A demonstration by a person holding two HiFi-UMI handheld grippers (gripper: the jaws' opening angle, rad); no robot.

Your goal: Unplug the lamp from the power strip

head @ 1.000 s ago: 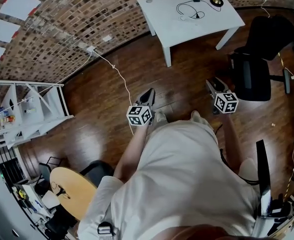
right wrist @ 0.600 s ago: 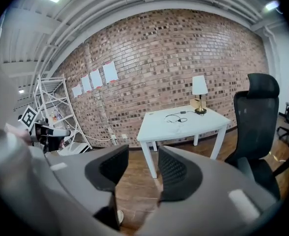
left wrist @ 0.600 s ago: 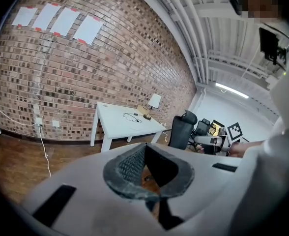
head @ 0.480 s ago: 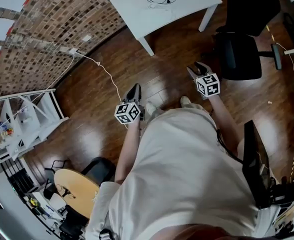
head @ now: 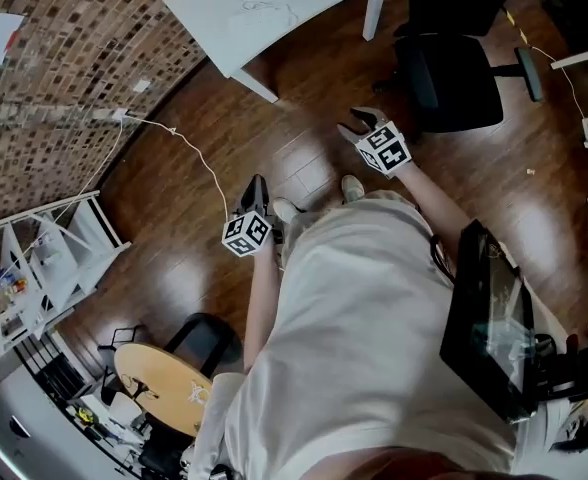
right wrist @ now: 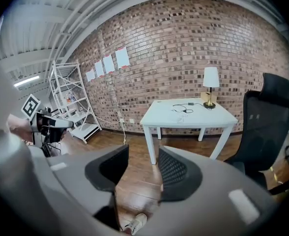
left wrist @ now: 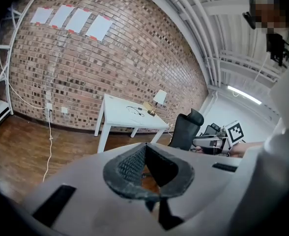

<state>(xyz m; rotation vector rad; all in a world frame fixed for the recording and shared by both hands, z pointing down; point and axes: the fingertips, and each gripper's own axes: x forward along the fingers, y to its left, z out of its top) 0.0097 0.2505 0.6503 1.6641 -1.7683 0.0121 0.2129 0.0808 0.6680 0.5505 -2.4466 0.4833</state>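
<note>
I'm carrying my left tongs (left wrist: 143, 149) pinched together on nothing and my right tongs (right wrist: 143, 154) gaping — ready for a plug, I'd judge. The lamp (right wrist: 211, 84) is standing on the white worktop (right wrist: 203, 117), well apart from me; I'm not making out the power strip.
</note>
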